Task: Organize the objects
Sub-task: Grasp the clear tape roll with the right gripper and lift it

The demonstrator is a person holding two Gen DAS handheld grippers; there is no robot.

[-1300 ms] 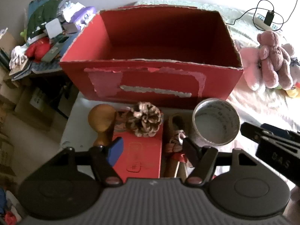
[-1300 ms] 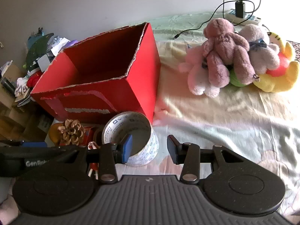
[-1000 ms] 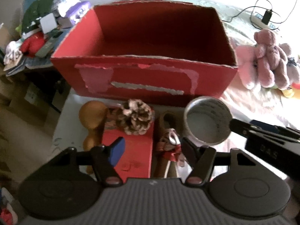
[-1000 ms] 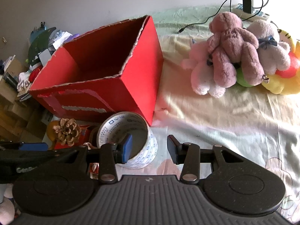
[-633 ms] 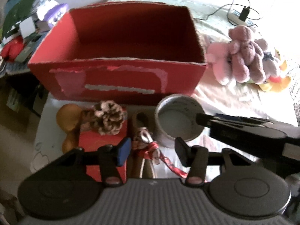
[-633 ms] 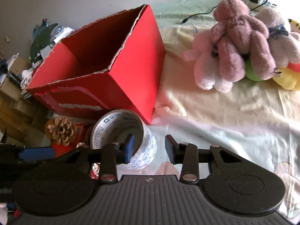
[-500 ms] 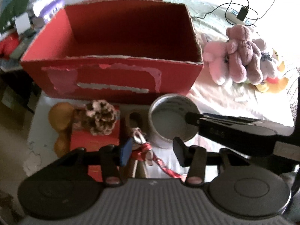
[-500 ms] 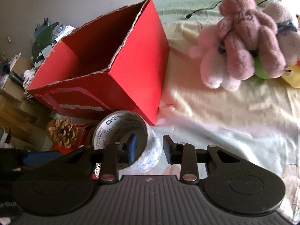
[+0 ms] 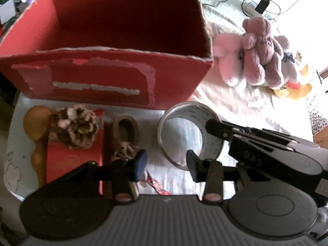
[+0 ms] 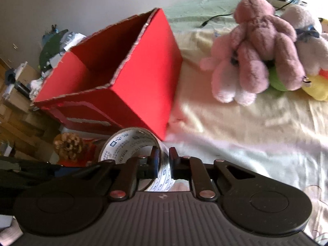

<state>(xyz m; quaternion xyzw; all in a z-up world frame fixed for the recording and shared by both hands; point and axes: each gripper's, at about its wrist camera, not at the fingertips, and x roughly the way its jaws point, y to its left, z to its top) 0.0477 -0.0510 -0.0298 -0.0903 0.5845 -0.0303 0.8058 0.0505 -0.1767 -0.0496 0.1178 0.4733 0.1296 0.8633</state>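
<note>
Red box [image 9: 106,86] stands empty, so the sorting seems barely begun. Right gripper [image 10: 163,160] is closing on the wall of one tape roll [image 10: 131,141] just before the box. Left gripper [image 9: 165,162], half narrowed and closing, holds nothing yet. One pinecone [image 9: 74,126], one wooden piece [image 9: 37,123] and one ribboned trinket [image 9: 125,149] wait.

Right gripper [image 10: 164,160] pitched steeply down, its 2 fingers closing on the near wall of the tape roll [image 10: 131,143], one finger inside the ring, the other outside, pads at or almost at the wall. Left gripper [image 9: 165,162] also pointed steeply down, jaws closing with a clear gap, only a red ribbon [image 9: 155,184] lying below between them, untouched.
</note>
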